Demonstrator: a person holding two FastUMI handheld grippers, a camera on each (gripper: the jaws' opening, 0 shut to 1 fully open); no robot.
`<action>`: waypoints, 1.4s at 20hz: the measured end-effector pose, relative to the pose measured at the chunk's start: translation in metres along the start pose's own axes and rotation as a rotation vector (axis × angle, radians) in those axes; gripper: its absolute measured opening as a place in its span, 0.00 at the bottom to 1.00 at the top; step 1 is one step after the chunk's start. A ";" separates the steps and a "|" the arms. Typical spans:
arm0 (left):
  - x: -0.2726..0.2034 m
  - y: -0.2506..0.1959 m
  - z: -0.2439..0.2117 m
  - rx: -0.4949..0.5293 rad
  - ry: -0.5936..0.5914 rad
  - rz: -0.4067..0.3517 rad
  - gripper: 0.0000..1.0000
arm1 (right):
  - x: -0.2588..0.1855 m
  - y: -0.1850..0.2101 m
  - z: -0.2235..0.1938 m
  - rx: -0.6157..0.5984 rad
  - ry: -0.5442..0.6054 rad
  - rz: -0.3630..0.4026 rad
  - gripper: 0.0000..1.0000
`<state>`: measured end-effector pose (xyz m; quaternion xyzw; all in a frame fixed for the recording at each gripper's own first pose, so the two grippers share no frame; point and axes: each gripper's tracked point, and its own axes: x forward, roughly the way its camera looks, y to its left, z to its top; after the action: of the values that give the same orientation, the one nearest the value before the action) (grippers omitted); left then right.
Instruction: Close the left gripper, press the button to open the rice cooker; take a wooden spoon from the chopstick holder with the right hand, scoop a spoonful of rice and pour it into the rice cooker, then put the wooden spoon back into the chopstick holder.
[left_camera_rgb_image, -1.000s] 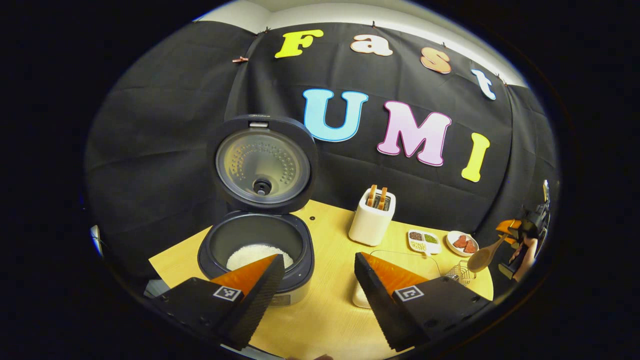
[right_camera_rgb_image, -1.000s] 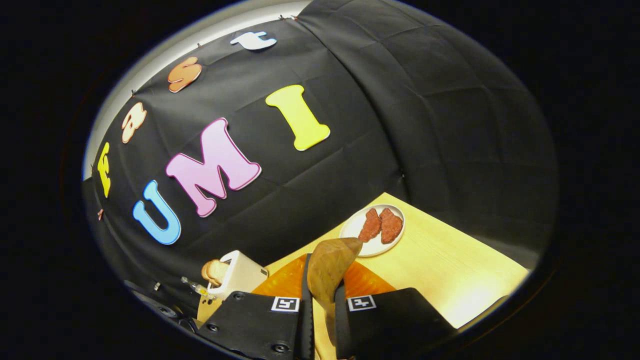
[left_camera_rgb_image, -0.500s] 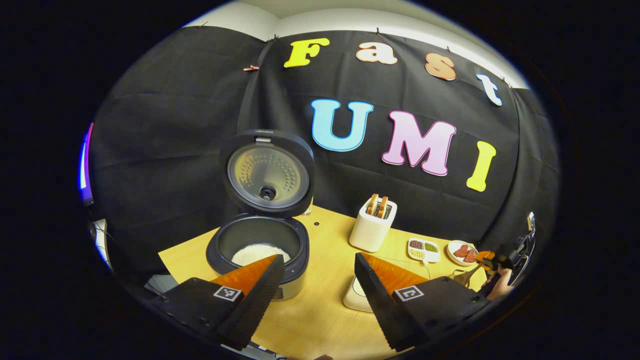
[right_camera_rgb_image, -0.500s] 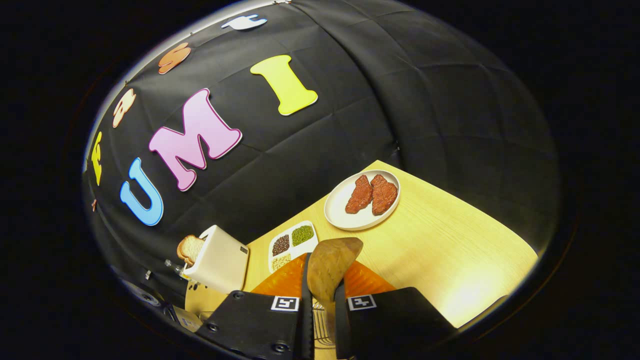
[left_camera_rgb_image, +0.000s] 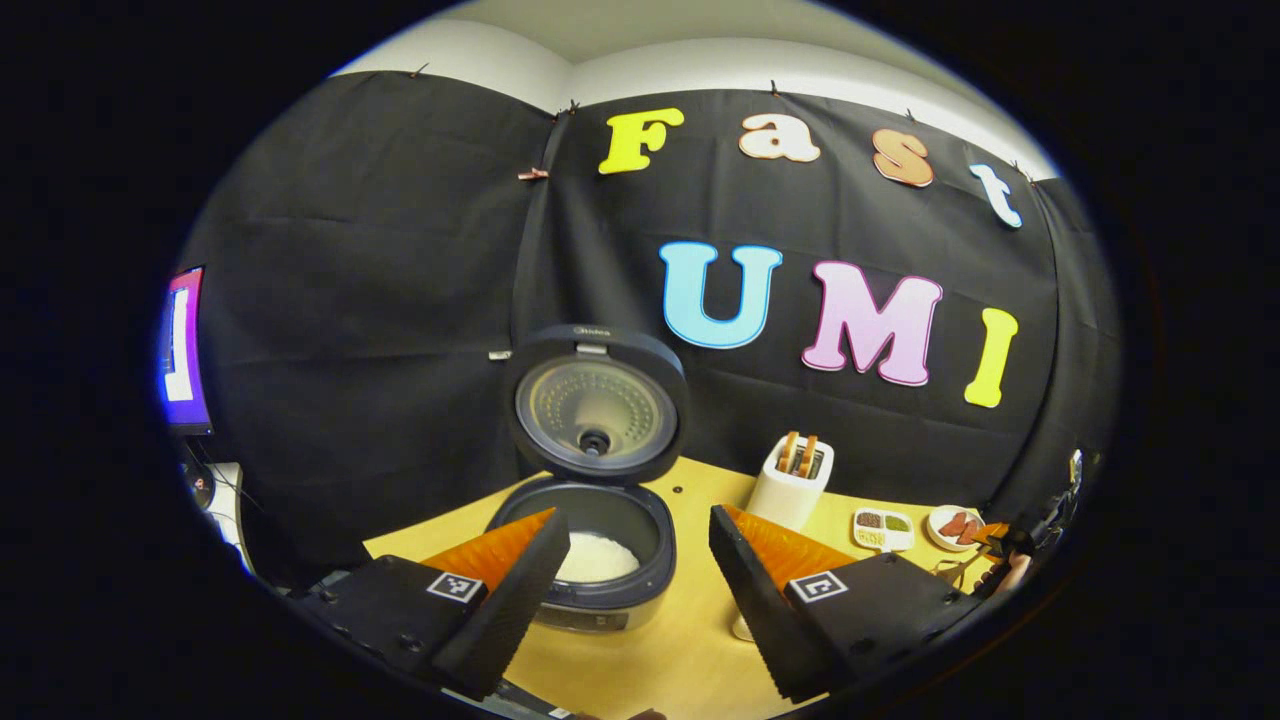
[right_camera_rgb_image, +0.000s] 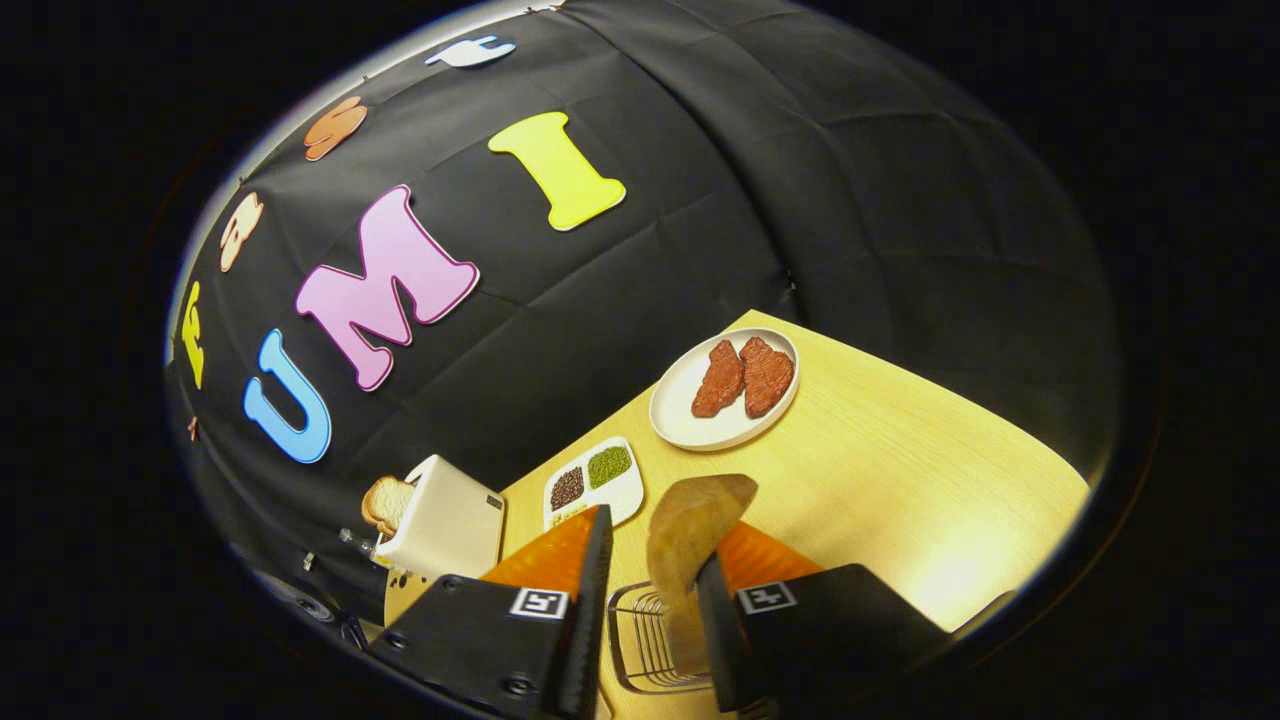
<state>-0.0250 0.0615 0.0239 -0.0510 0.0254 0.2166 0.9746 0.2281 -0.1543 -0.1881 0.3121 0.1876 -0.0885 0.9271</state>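
The rice cooker (left_camera_rgb_image: 600, 595) stands open on the table, its lid (left_camera_rgb_image: 597, 405) upright and white rice (left_camera_rgb_image: 595, 558) in the pot. My left gripper (left_camera_rgb_image: 637, 520) is open and empty, held back from the cooker. In the right gripper view the wooden spoon (right_camera_rgb_image: 700, 520) stands bowl-up in the wire chopstick holder (right_camera_rgb_image: 645, 640). My right gripper (right_camera_rgb_image: 655, 560) is open around it, and the spoon leans by the right-hand finger. The right gripper (left_camera_rgb_image: 1000, 545) also appears small at the far right of the left gripper view, with a hand behind it.
A white toaster (right_camera_rgb_image: 445, 520) with bread, a divided dish (right_camera_rgb_image: 595, 480) of beans and a plate (right_camera_rgb_image: 680, 425) with two meat pieces sit along the back of the wooden table (right_camera_rgb_image: 900, 480). A lit screen (left_camera_rgb_image: 182, 345) hangs at far left.
My right gripper has lowered the spoon into the holder and opened its fingers. My left gripper has pulled back and up from the cooker, staying open.
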 end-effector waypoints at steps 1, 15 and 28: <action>0.001 0.003 0.008 -0.008 -0.016 0.007 0.95 | -0.006 -0.003 0.005 -0.008 -0.016 -0.011 0.48; 0.100 0.072 0.109 0.085 -0.242 -0.011 0.95 | -0.185 0.004 0.033 -0.249 -0.305 -0.081 0.98; 0.198 0.025 0.159 0.211 -0.397 -0.244 0.94 | -0.301 0.082 -0.072 -0.468 -0.234 0.021 0.98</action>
<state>0.1476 0.1846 0.1655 0.0919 -0.1504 0.0991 0.9794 -0.0449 -0.0318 -0.0753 0.0785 0.0910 -0.0683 0.9904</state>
